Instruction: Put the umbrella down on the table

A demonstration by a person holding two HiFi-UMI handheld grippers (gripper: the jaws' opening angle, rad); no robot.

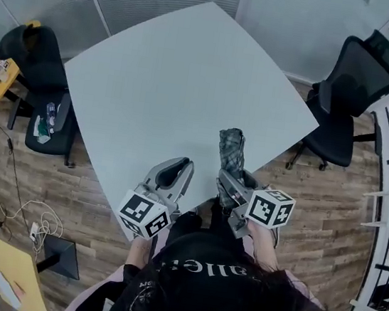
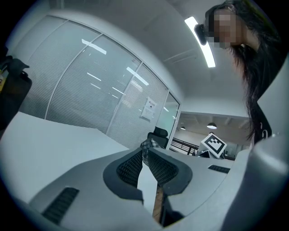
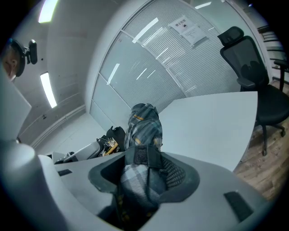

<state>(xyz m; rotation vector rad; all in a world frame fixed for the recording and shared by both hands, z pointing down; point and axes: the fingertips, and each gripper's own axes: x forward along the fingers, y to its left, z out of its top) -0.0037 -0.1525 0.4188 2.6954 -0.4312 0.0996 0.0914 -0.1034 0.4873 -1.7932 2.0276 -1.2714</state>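
Umbrella (image 1: 232, 149) (plaid, folded) is not yet down: my right tongs (image 1: 235, 180) pinch it over the worktop (image 1: 177, 77) edge; my left tongs (image 1: 186, 163) are pressed together, empty. Lowering and release remain.

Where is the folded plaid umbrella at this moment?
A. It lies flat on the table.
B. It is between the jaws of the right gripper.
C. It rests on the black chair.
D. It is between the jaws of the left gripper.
B: the right gripper view shows the umbrella clamped between the jaws of the right gripper, its end sticking out above the table.
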